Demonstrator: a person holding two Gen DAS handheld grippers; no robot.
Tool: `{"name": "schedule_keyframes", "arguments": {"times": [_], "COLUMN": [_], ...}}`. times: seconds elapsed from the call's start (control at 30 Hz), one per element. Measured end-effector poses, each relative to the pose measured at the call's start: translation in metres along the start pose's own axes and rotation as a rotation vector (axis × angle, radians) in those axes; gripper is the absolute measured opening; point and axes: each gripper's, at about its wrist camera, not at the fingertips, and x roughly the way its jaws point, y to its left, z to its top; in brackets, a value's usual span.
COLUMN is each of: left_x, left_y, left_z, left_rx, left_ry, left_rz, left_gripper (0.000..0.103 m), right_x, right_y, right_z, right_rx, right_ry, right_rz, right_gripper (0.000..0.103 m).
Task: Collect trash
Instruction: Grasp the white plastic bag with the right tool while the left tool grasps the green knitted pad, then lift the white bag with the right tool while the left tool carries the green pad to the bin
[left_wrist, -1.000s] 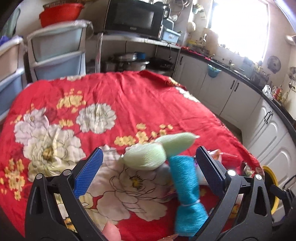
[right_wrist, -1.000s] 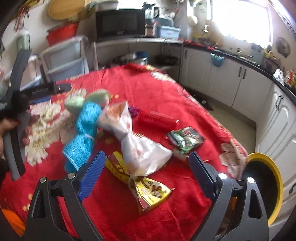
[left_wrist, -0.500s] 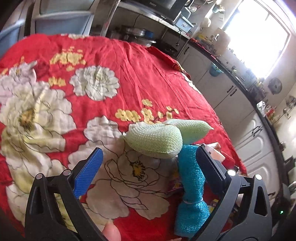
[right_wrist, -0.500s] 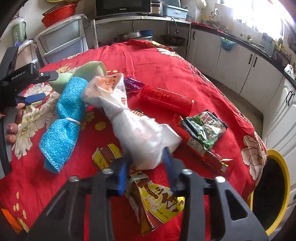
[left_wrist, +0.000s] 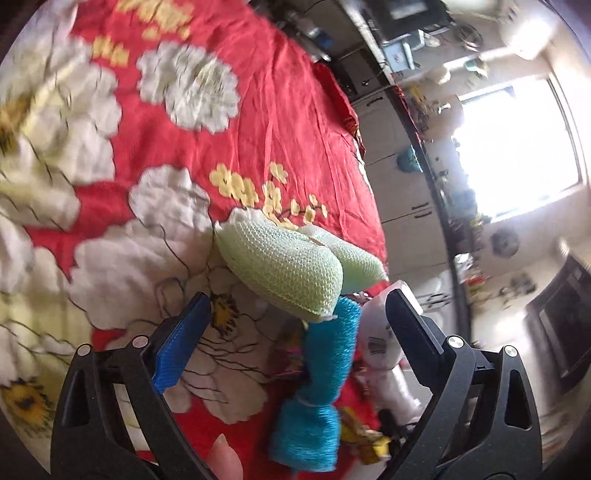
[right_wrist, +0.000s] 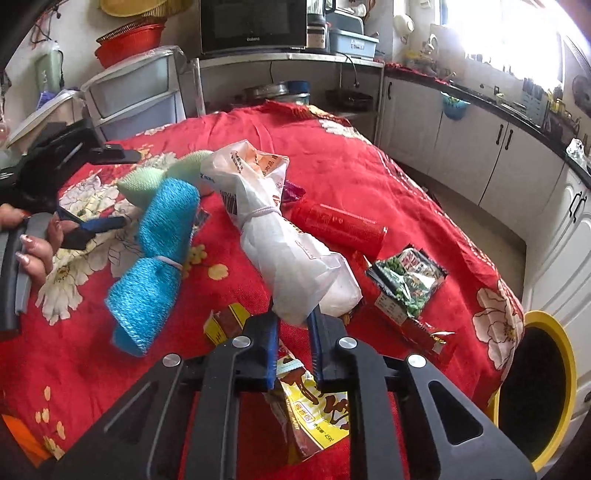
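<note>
On our red tabletop (right_wrist: 369, 177), right hand-held gripper (right_wrist: 293, 325) pinches the white bag (right_wrist: 291, 254); left hand-held gripper (left_wrist: 295, 321) gapes wide; next, we judge, carry to the yellow bin (right_wrist: 569, 354).

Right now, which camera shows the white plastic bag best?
The right wrist view: the white plastic bag lies whole along the red cloth, its near end between the right gripper jaws. The left wrist view shows only a blurred part behind the blue towel.

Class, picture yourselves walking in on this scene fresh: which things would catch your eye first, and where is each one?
The red floral tablecloth dominates. At its middle the right gripper, jaws shut, grips a tied white plastic bag, with a bright blue knitted bundle to its left. A yellow-rimmed bin stands off the table's right edge.
</note>
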Motion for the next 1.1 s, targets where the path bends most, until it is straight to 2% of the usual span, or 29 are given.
{"name": "schedule_keyframes", "arguments": {"times": [0.07,0.17,0.23,0.33,0.47,0.7,0.9,1.1], "left_x": [0.005,0.013,0.015,0.015,0.007,-0.015,-0.04,-0.049], "left_y": [0.005,0.012,0.014,0.015,0.009,-0.021,-0.052,-0.085], "left_z": [0.003,0.004,0.004,0.004,0.005,0.007,-0.004,-0.02], "left_rx": [-0.07,-0.156,-0.179,-0.19,-0.144,0.005,0.162,0.282], "left_ry": [0.028,0.056,0.059,0.051,0.028,-0.049,-0.118,-0.148], "left_rz": [-0.029,-0.052,-0.056,-0.066,-0.062,-0.014,0.033,0.039], "left_gripper": [0.083,0.067,0.048,0.037,0.032,0.028,0.028,0.028], "right_x": [-0.004,-0.014,-0.019,-0.029,-0.039,-0.052,-0.06,-0.073], "right_y": [0.001,0.003,0.004,0.004,0.004,0.001,-0.002,-0.007], "right_z": [0.001,0.003,0.004,0.003,0.003,0.002,0.003,0.003], "right_rx": [0.0,-0.007,-0.007,-0.01,-0.015,-0.018,-0.002,0.01], "right_ry": [-0.011,-0.035,-0.047,-0.066,-0.084,-0.121,-0.135,-0.166], "right_rz": [0.003,0.008,0.011,0.011,0.004,-0.002,0.006,-0.005], "right_gripper": [0.013,0.013,0.013,0.013,0.013,0.013,0.012,0.01]}}
